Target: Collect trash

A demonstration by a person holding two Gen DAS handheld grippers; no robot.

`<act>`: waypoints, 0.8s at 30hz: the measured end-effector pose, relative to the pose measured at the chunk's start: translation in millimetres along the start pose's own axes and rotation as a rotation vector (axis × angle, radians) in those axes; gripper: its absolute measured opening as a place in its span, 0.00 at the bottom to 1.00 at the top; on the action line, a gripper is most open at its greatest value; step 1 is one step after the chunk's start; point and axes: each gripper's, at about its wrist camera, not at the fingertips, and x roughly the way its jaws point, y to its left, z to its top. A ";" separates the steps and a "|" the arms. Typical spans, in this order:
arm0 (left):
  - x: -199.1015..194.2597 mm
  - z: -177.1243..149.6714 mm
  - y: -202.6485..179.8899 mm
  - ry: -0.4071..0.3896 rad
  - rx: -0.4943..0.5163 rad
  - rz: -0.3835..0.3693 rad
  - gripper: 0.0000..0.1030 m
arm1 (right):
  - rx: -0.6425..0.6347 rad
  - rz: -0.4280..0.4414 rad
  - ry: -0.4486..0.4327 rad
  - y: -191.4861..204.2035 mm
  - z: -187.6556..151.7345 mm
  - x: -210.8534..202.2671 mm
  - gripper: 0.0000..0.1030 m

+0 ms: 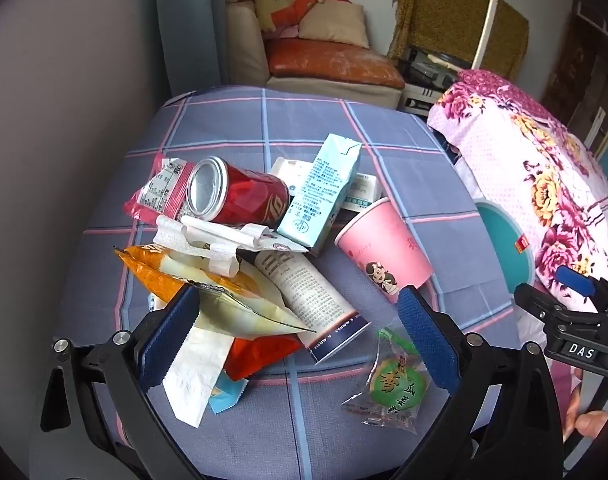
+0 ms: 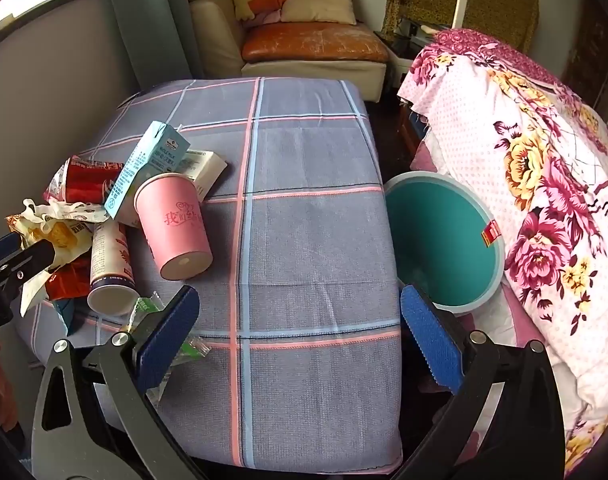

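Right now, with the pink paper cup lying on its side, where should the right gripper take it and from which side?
Probably across the body near the closed base. The pink paper cup lies tipped, base toward the camera, mouth against the blue milk carton. The right gripper is open over bare tablecloth; come from the cup's right, where nothing crowds it.

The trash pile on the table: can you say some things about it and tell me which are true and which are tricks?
1. The pink cup lies on its side. True.
2. The red can stands upright. False: it lies on its side.
3. The bin sits on the table. False: it is beside the table, lower down.
4. Both grippers are open. True: the left gripper and right gripper hold nothing.
5. The blue carton leans against the pile. True.
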 end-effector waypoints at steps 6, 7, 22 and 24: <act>1.2 2.8 3.6 0.001 -0.003 0.005 0.96 | 0.005 0.002 0.007 -3.0 0.1 2.1 0.94; 1.2 3.3 4.2 -0.001 -0.004 0.006 0.96 | 0.004 0.001 0.007 -3.0 0.4 2.3 0.94; 0.9 6.3 6.2 0.002 0.021 -0.008 0.96 | 0.014 0.001 0.018 -0.8 3.3 4.9 0.94; 0.6 6.0 5.8 0.003 0.021 -0.015 0.96 | 0.014 0.002 0.021 0.4 4.1 5.4 0.94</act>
